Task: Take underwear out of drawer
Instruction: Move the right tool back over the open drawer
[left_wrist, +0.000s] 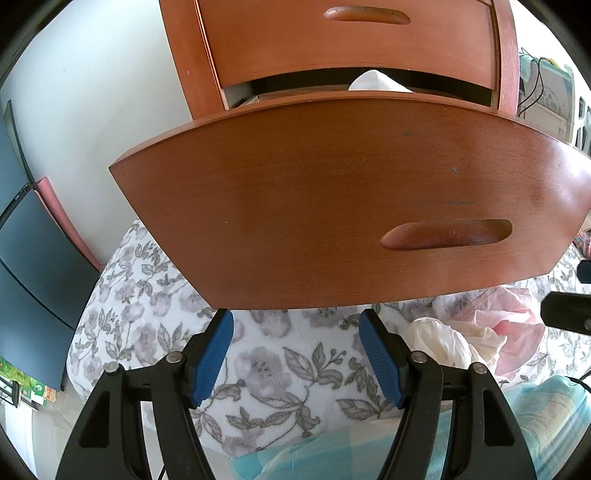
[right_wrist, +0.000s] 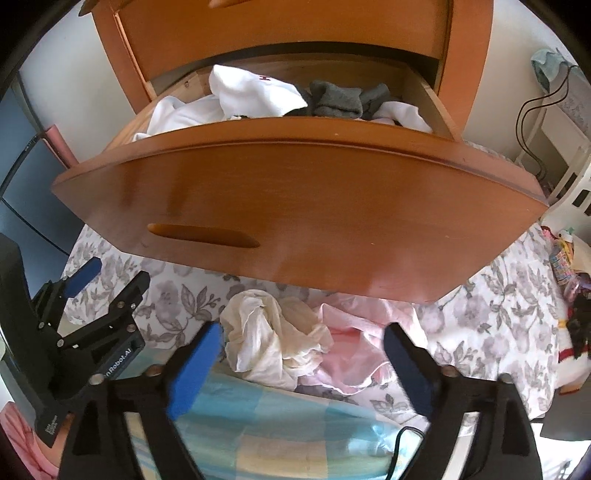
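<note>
**Two pieces out on the bed, more cloth left in the drawer**

The drawer (right_wrist: 295, 206) stands pulled out over the bed, so the opening step looks done. On the floral blanket (left_wrist: 155, 295), just below the drawer front, lie a crumpled cream garment (right_wrist: 273, 332) and a pink garment (right_wrist: 354, 347), touching each other. They read as underwear that is already out.

The right tool (right_wrist: 301, 332) hangs over this small pile with its jaws spread wide. The pads press on nothing, so the cloth lies free beneath it. The left tool (left_wrist: 295, 325) waits near the lower edge of the drawer front, its blue pads apart and nothing between them.

Inside the drawer there is more: white clothing (right_wrist: 251, 96) heaped toward the left and middle, and grey socks (right_wrist: 340, 98) toward the right. Whether any of the white pieces are underwear cannot be told from here.

By my reckoning the task is partly done. If more underwear is wanted, a tool must reach over the front panel into the drawer and pick it out from among the other clothes.
</note>
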